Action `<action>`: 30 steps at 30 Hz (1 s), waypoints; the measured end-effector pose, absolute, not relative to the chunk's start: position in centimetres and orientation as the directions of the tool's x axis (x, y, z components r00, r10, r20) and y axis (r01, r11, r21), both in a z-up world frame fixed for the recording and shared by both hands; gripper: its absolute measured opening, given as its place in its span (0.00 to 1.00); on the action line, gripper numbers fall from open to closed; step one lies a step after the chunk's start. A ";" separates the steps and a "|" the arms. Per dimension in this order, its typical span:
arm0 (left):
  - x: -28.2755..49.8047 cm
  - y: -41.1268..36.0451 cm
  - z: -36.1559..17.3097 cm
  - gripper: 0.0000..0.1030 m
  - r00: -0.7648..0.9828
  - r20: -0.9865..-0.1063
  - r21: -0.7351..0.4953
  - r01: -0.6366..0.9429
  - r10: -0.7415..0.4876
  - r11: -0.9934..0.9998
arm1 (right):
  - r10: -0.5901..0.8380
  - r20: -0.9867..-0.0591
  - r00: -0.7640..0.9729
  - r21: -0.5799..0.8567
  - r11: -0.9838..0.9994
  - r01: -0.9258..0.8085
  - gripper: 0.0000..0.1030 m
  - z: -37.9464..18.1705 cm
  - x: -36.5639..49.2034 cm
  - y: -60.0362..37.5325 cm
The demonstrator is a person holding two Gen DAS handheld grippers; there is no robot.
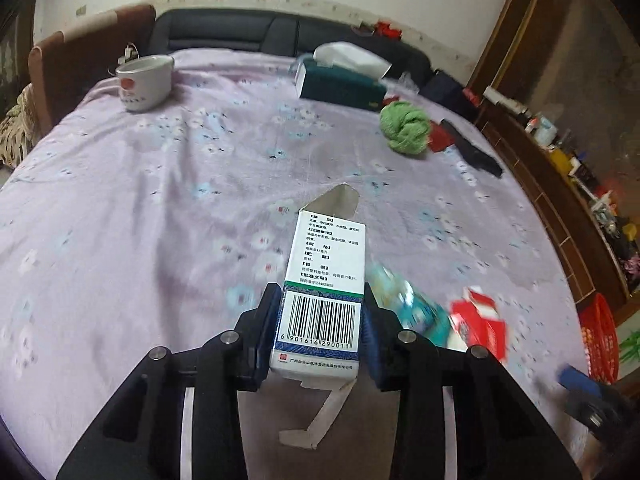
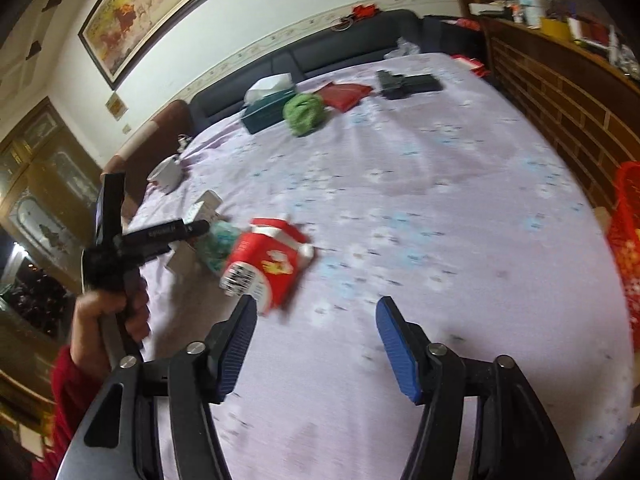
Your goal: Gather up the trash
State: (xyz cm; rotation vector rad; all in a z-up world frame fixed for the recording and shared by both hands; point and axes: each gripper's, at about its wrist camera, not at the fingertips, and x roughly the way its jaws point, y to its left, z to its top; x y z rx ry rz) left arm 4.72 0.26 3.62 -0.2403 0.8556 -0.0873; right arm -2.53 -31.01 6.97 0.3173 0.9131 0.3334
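On the bed, lilac sheet [image 1: 160, 200]:
Left gripper [image 1: 320, 312]: clamped on white carton [image 1: 324, 280], flaps open, lifted for binning.
Right gripper [image 2: 316, 344]: jaws apart, empty; red carton [image 2: 264, 264] at eleven o'clock, likely next.
Red basket [image 2: 624, 216]: three o'clock.

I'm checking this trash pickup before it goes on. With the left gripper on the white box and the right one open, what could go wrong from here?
1. The left gripper pinches the white box near its lower end, both flaps open; the thin card may crush or twist out.
2. The red carton lies left of the open right gripper, so closing now would likely miss it.
3. The teal wrapper sits against the carton and could get dragged along.
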 end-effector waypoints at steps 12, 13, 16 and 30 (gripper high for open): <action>-2.2 -0.4 4.6 0.35 0.722 -0.664 -0.237 0.041 -0.192 0.971 | 0.343 -0.785 0.516 0.325 0.937 -0.128 0.71 3.8 3.3 -22.6; -2.4 -0.4 4.5 0.35 0.719 -0.666 -0.237 0.046 -0.196 0.971 | 0.338 -0.793 0.507 0.323 0.939 -0.120 0.70 3.5 3.6 -22.3; -2.8 -0.8 4.1 0.35 0.713 -0.667 -0.246 0.061 -0.215 0.967 | 0.333 -0.788 0.518 0.326 0.939 -0.106 0.54 3.5 3.5 -22.6; -4.3 -4.3 4.2 0.35 0.714 -0.663 -0.205 0.114 -0.223 0.972 | 0.388 -0.711 0.586 0.386 0.913 -0.135 0.29 5.8 -0.3 -26.5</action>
